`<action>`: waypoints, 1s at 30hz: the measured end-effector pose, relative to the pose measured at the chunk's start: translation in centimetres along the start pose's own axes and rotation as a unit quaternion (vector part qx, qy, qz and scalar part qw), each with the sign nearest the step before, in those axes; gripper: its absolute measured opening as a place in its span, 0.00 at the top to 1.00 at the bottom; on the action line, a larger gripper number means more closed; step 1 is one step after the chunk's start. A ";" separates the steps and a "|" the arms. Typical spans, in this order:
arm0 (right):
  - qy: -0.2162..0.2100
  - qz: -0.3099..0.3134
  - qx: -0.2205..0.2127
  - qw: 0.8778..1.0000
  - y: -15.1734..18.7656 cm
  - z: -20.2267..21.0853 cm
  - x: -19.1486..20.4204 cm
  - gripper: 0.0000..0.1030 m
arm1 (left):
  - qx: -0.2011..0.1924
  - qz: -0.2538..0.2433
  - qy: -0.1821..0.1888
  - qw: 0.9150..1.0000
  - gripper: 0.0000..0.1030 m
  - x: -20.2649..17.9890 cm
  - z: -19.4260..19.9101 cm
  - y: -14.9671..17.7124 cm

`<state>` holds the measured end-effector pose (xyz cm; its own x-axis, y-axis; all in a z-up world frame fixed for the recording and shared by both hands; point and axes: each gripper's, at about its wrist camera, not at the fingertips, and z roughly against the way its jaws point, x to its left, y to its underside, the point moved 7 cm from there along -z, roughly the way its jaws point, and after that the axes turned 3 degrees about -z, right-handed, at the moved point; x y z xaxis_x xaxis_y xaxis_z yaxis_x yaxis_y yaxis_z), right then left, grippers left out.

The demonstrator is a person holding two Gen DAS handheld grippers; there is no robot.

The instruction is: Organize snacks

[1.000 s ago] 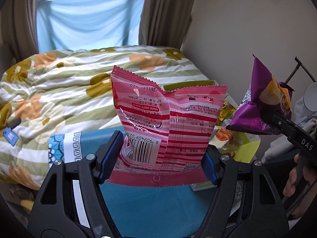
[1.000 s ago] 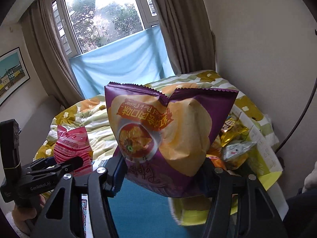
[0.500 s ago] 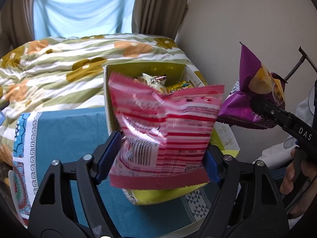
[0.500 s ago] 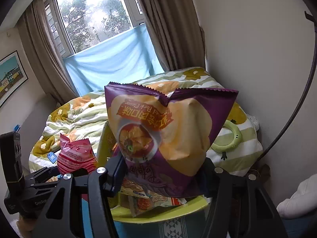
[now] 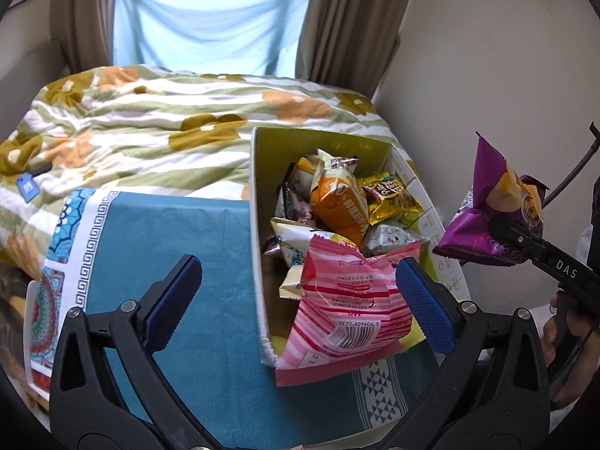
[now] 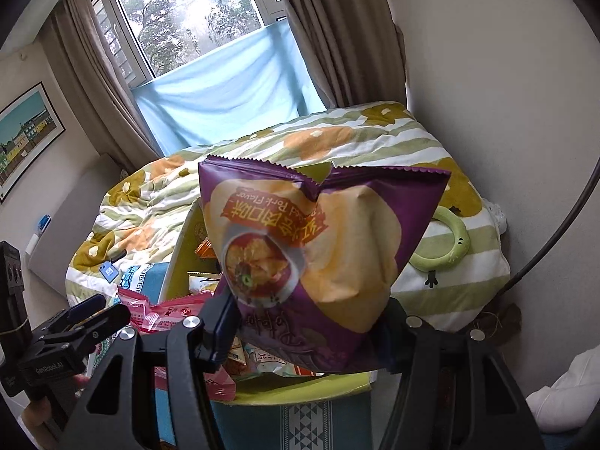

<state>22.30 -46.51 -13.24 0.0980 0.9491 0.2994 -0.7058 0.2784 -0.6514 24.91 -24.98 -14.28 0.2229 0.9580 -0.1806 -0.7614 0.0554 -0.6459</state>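
A yellow-green cardboard box (image 5: 318,142) stands on the blue cloth, holding several snack packs. A pink striped snack bag (image 5: 348,311) rests over the box's near end, leaning against my left gripper's right finger pad (image 5: 423,300). My left gripper (image 5: 296,266) has its jaws opening wide, and the left pad is well clear of the bag. In the right wrist view this gripper (image 6: 103,309) sits low at the left by the pink bag (image 6: 168,311). My right gripper (image 6: 311,307) is shut on a purple chip bag (image 6: 326,255), held above the box's right side (image 5: 487,217).
The blue patterned tablecloth (image 5: 195,247) covers the table left of the box. Behind it lies a bed with a flowered quilt (image 5: 150,127). A green ring (image 6: 446,247) lies on the quilt. A bare wall (image 5: 487,56) stands close on the right. A hand (image 5: 555,341) holds the right gripper's handle.
The left gripper's jaws have spread wide and let go of the pink bag, which dropped onto the box's near end. Both grippers moved over the box, the purple bag still gripped.
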 end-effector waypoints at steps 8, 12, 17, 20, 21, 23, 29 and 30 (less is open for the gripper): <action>0.013 0.072 0.061 0.995 0.4 -1.5 -0.1 0.46 | -0.008 0.014 -0.022 1.000 0.01 1.2 1.4 -0.3; 0.004 0.072 0.093 0.993 1.9 -3.1 -0.1 0.43 | -0.002 0.007 -0.031 0.999 0.01 1.2 1.6 0.0; -0.008 0.048 0.055 0.997 2.0 -2.5 -0.3 0.00 | 0.006 0.004 -0.032 0.999 0.01 1.2 1.7 0.7; 0.000 0.038 0.043 0.998 1.9 -1.8 -0.5 0.00 | 0.007 0.002 -0.028 1.000 0.01 1.4 2.0 1.0; 0.003 0.036 0.040 0.999 1.9 -1.6 -0.6 0.00 | 0.005 0.001 -0.026 1.000 0.01 1.4 2.3 1.1; 0.006 0.033 0.034 0.999 1.9 -1.2 -0.5 0.00 | -0.001 -0.002 -0.022 1.000 0.01 1.6 3.0 1.1; 0.019 0.034 0.001 0.999 1.6 1.6 1.2 0.00 | -0.030 -0.015 -0.014 0.999 0.01 3.0 6.6 0.8; 0.019 0.035 -0.005 0.999 1.6 2.2 1.7 0.00 | -0.036 -0.019 -0.013 0.999 0.01 3.3 7.4 0.7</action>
<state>19.80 -44.75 -12.18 0.0752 0.9713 0.2257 -0.7051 0.2118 -0.6767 20.61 -19.73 -9.82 0.2347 0.9625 -0.1363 -0.7063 0.0725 -0.7042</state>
